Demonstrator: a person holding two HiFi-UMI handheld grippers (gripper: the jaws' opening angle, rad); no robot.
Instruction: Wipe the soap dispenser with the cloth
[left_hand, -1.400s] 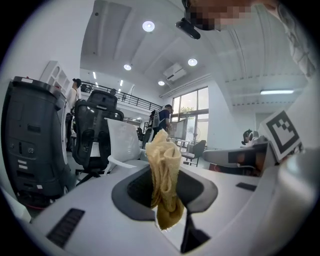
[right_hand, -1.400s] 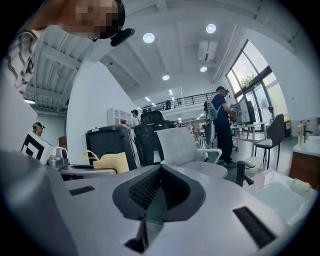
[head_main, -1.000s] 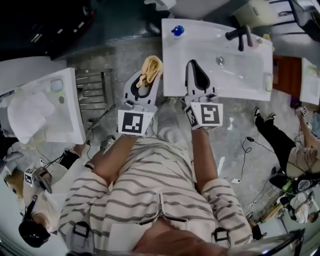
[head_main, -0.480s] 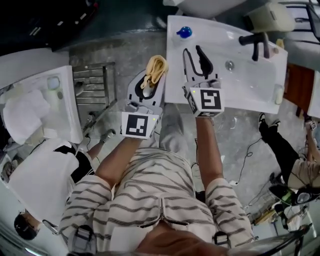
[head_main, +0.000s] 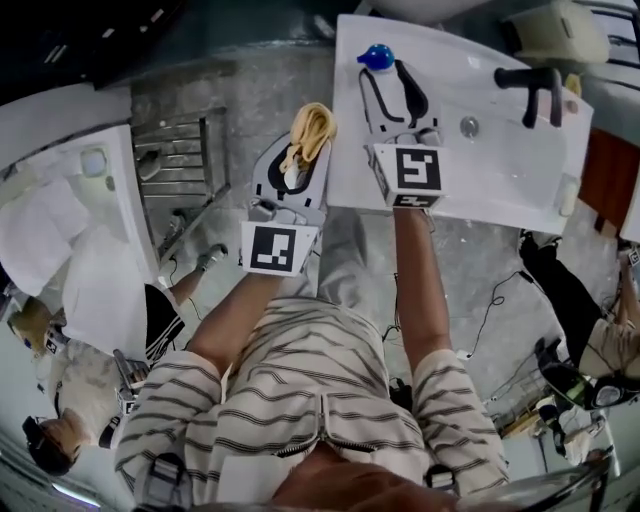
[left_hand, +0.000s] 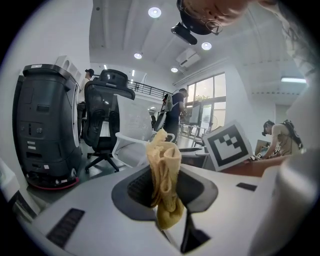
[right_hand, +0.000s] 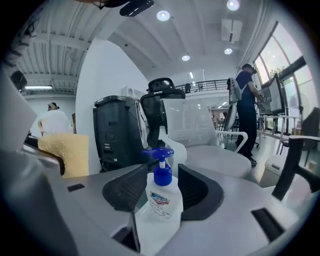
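The soap dispenser (head_main: 377, 57), a clear bottle with a blue pump (right_hand: 159, 172), stands at the far left corner of the white sink counter (head_main: 350, 150). My right gripper (head_main: 384, 76) reaches over the counter. Its jaws have just been opening and stand open, with the dispenser (right_hand: 159, 207) in the gap at their tips and no pad pressing it. My left gripper (head_main: 300, 165) hovers left of the counter's edge, shut on a bunched yellow cloth (head_main: 308, 130). The cloth (left_hand: 164, 175) sticks up from between the jaws.
The sink has a black faucet (head_main: 530, 82) and a drain (head_main: 469, 126) to the right of my right gripper. A second white basin (head_main: 60, 110) and a metal rack (head_main: 180, 160) lie to the left. People stand and crouch on the floor around me.
Both grippers moved forward toward the dispenser. The right jaws went from shut to open and now flank the bottle. The cloth stays in the left gripper.
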